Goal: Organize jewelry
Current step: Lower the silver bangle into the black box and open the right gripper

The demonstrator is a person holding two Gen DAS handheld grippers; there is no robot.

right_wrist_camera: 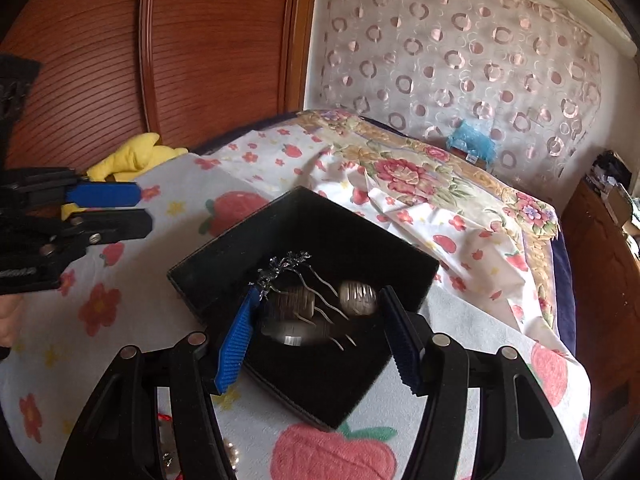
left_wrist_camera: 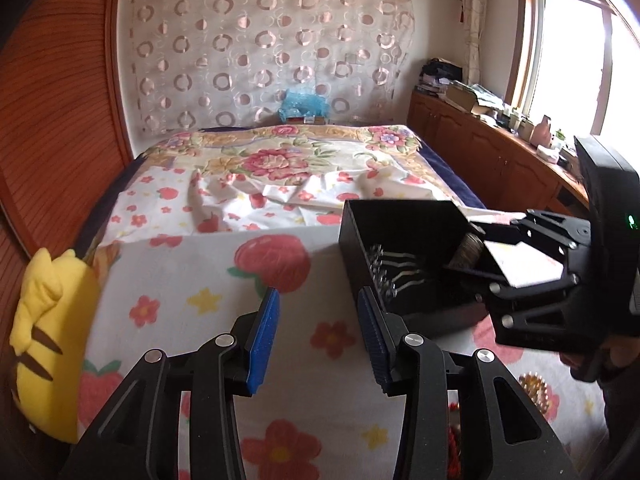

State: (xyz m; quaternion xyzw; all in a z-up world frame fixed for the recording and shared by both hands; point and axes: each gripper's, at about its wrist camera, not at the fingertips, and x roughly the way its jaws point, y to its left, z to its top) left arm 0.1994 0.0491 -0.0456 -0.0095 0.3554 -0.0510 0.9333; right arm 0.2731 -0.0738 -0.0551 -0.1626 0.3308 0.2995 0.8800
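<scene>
Strawberry-print cloth (right_wrist_camera: 120, 280) covers the counter; black jewelry box (right_wrist_camera: 312, 240) sits on it holding a silver hairpin (right_wrist_camera: 288, 268). Right tongs (right_wrist_camera: 320, 336) wide, empty, poised over the box interior. Left tongs (left_wrist_camera: 318, 336) wide, idle (beside box). Descend slowly; avoid snagging prongs.

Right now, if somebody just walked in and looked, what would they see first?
Probably the black box in the middle of the strawberry-print cloth, open on top, with a sparkly silver hair comb and a round pale bead piece inside. The right gripper hangs open just above it, and the left gripper waits open beside it. A bright yellow plush toy sits at the cloth's left edge.
</scene>
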